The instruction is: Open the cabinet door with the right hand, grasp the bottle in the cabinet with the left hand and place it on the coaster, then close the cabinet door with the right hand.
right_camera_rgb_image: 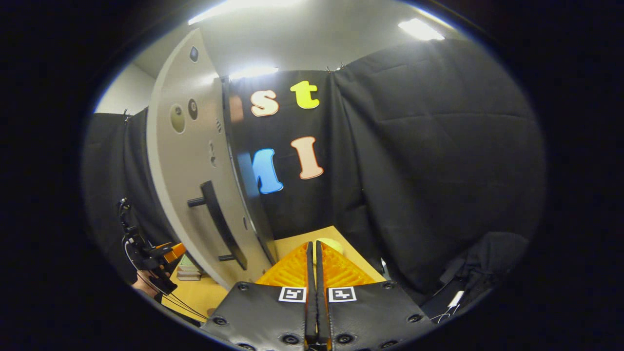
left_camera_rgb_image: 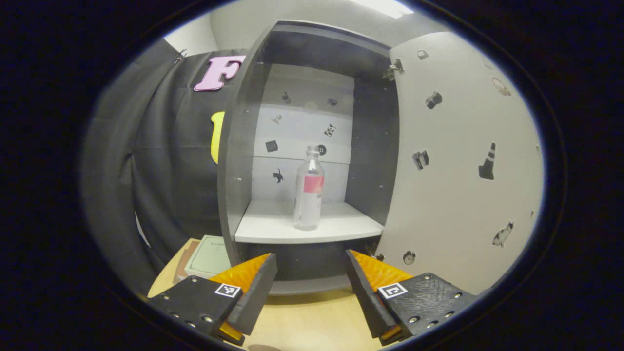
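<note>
A clear bottle (left_camera_rgb_image: 308, 192) with a pink label stands upright on the pale shelf (left_camera_rgb_image: 273, 228) of the dark cabinet (left_camera_rgb_image: 234, 161). The cabinet door (left_camera_rgb_image: 463, 161) stands swung wide to the right. My left gripper (left_camera_rgb_image: 311, 273) is open, below and in front of the shelf, short of the bottle. In the right gripper view, my right gripper (right_camera_rgb_image: 313, 253) is shut with nothing between its fingers, just right of the open door (right_camera_rgb_image: 190, 165) and its dark handle (right_camera_rgb_image: 222, 224). The left gripper (right_camera_rgb_image: 163, 258), held by a hand, shows beyond the door at lower left.
A greenish book (left_camera_rgb_image: 207, 256) lies on the wooden table (left_camera_rgb_image: 312, 317) left of the cabinet base. A stack of books (right_camera_rgb_image: 187, 270) shows past the door. Black cloth walls close in the booth behind and to the right.
</note>
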`<state>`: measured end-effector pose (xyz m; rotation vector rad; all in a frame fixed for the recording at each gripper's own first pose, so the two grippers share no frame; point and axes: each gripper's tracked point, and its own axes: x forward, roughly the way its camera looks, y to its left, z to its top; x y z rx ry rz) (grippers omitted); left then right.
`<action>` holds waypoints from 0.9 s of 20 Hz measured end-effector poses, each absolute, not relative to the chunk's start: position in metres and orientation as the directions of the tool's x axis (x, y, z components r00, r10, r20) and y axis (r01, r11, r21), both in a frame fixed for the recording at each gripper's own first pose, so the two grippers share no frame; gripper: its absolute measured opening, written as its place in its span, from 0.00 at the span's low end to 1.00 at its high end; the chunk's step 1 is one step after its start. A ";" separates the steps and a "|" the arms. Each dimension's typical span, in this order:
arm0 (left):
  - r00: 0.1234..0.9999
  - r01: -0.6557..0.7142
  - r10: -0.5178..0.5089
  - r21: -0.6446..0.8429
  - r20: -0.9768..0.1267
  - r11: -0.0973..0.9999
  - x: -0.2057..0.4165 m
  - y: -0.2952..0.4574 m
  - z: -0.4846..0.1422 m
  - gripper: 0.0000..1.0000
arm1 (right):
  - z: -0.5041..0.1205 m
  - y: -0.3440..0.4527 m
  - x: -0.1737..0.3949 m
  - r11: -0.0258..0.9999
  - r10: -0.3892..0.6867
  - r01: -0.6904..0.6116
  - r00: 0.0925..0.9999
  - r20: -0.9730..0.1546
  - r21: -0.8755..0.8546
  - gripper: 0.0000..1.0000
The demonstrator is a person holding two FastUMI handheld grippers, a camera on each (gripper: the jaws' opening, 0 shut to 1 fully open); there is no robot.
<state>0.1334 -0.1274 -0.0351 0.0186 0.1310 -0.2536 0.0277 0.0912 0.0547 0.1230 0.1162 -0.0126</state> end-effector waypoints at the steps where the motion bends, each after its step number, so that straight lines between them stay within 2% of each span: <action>1: 0.960 0.256 -0.252 0.015 -0.117 0.967 0.143 -0.130 -0.027 0.87 | 0.060 0.084 0.038 0.994 -0.016 0.027 0.995 -0.100 0.107 0.03; 2: 0.963 0.252 -0.248 0.033 -0.103 0.967 0.154 -0.130 -0.017 0.83 | 0.065 0.082 0.047 0.996 -0.022 0.030 0.996 -0.082 0.088 0.03; 3: 0.965 0.251 -0.246 0.052 -0.090 0.967 0.164 -0.131 -0.008 0.87 | 0.068 0.079 0.063 0.997 -0.028 0.033 0.997 -0.068 0.072 0.03; 4: 0.965 0.254 -0.249 0.065 -0.083 0.965 0.175 -0.134 -0.001 0.84 | 0.071 0.079 0.073 0.998 -0.020 0.024 0.998 -0.058 0.062 0.07; 5: 0.964 0.255 -0.249 0.069 -0.090 0.964 0.184 -0.137 0.003 0.86 | 0.073 0.080 0.082 0.998 -0.009 0.013 0.998 -0.061 0.061 0.10; 6: 0.963 0.258 -0.252 0.062 -0.098 0.964 0.192 -0.140 0.006 0.86 | 0.072 0.080 0.093 0.998 -0.002 0.006 0.997 -0.072 0.062 0.27; 7: 0.962 0.260 -0.254 0.052 -0.096 0.964 0.203 -0.144 0.010 0.86 | 0.072 0.078 0.105 0.998 0.002 0.002 0.998 -0.070 0.059 0.33; 8: 0.962 0.261 -0.256 0.041 -0.092 0.965 0.212 -0.145 0.013 0.86 | 0.076 0.076 0.117 0.998 -0.004 0.007 0.998 -0.057 0.059 0.46; 9: 0.961 0.265 -0.261 0.033 -0.088 0.964 0.219 -0.148 0.017 0.86 | 0.078 0.072 0.127 0.998 -0.011 0.014 0.999 -0.045 0.064 0.49; 10: 0.961 0.266 -0.262 0.033 -0.084 0.963 0.228 -0.150 0.018 0.86 | 0.079 0.073 0.136 0.997 0.000 0.003 0.999 -0.040 0.078 0.58; 11: 0.962 0.264 -0.261 0.037 -0.085 0.964 0.238 -0.152 0.018 0.86 | 0.077 0.074 0.144 0.996 0.013 -0.008 0.999 -0.049 0.092 0.70; 12: 0.963 0.257 -0.253 0.040 -0.091 0.966 0.246 -0.153 0.017 0.86 | 0.071 0.073 0.151 0.995 0.014 -0.007 0.998 -0.067 0.102 0.94; 13: 0.966 0.246 -0.241 0.041 -0.097 0.968 0.253 -0.152 0.015 0.84 | 0.067 0.068 0.156 0.994 0.006 0.003 0.997 -0.077 0.110 0.92; 14: 0.966 0.241 -0.236 0.039 -0.109 0.970 0.263 -0.152 0.013 0.83 | 0.065 0.064 0.162 0.993 -0.007 0.016 0.997 -0.077 0.118 0.98; 16: 0.964 0.244 -0.240 0.028 -0.117 0.969 0.281 -0.157 0.009 0.87 | 0.061 0.062 0.169 0.990 -0.009 0.020 0.997 -0.078 0.136 0.98; 18: 0.963 0.251 -0.247 0.025 -0.112 0.968 0.294 -0.161 0.009 0.83 | 0.058 0.059 0.177 0.991 -0.012 0.023 0.996 -0.086 0.133 0.98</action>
